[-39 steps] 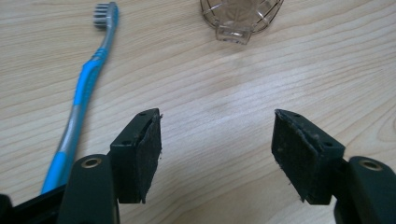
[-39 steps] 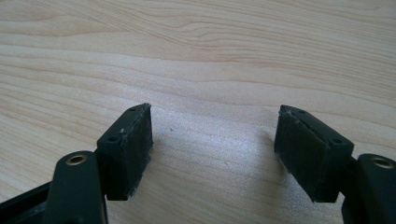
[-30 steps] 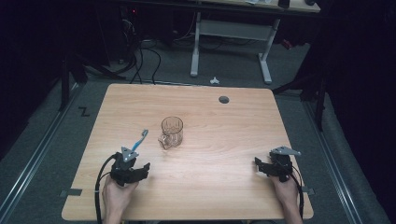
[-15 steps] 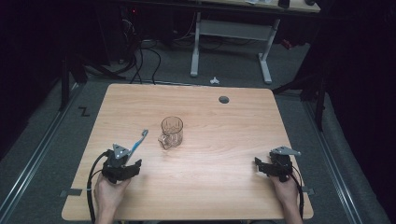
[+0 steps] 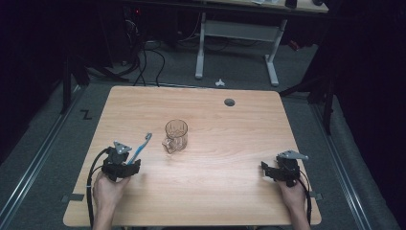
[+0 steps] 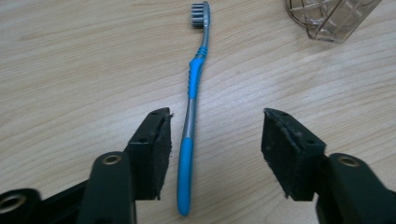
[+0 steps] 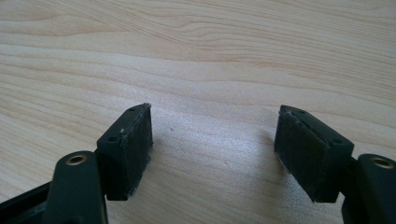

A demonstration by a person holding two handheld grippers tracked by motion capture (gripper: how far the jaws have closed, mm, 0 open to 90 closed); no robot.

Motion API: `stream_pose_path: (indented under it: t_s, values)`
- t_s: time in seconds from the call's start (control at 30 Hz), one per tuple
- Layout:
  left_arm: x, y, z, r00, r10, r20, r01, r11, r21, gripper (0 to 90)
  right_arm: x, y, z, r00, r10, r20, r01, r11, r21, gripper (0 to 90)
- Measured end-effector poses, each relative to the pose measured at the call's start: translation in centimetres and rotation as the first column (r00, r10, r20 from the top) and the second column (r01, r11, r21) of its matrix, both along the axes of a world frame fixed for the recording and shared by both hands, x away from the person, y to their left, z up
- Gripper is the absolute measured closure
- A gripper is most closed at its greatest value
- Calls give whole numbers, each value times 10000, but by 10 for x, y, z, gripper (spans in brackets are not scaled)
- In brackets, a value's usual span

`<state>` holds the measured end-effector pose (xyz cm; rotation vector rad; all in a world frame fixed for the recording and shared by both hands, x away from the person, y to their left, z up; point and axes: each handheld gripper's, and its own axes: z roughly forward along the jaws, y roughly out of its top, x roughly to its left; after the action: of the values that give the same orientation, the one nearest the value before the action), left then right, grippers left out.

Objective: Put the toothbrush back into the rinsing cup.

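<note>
A blue toothbrush (image 5: 140, 147) lies flat on the wooden table (image 5: 220, 143), bristles pointing away. Its handle end (image 6: 187, 158) lies between the jaws of my left gripper (image 6: 215, 126), close to the left pad (image 6: 156, 149) and well clear of the right one. Those jaws have just been closing, and they stand open around the handle without pressing it. In the high view the left gripper (image 5: 125, 165) sits near the table's front left. A clear faceted cup (image 5: 175, 134) stands upright just right of the brush. My right gripper (image 7: 215, 126) is open over bare wood at the front right (image 5: 270, 172).
The cup's base (image 6: 331, 18) shows at the top right of the left gripper view. A dark round hole (image 5: 230, 102) sits in the table's far side. Beyond the table are a white desk frame (image 5: 234, 33) and cables on the floor.
My left hand has shifted a little to the left and away from the front edge, staying at the toothbrush handle. The toothbrush, cup and right gripper have not moved.
</note>
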<state>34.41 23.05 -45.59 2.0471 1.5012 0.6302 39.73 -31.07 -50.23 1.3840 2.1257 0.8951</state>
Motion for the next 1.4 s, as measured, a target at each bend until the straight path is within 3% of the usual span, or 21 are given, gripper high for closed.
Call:
stream_pose_path:
  t_s: [0.27,0.47,0.63,1.0,1.4]
  values:
    - [11,2,4,9999,11,-125,-5,9991,424,478,0,0,0,10000,-8,-3,8,10000,0,283]
    - [19,3,6,9993,115,-350,-101,9991,401,452,0,0,0,10000,-10,-3,10,10000,2,283]
    - [26,1,8,9989,74,-464,-57,9993,375,490,0,0,0,10000,-11,-3,11,10000,2,283]
    - [50,-10,14,9938,-199,-1098,303,9951,938,515,0,0,0,10000,-13,-7,13,10000,3,283]
    - [66,-14,14,9872,-144,-1588,316,9939,1060,536,0,0,0,10000,-13,-7,13,10000,4,283]
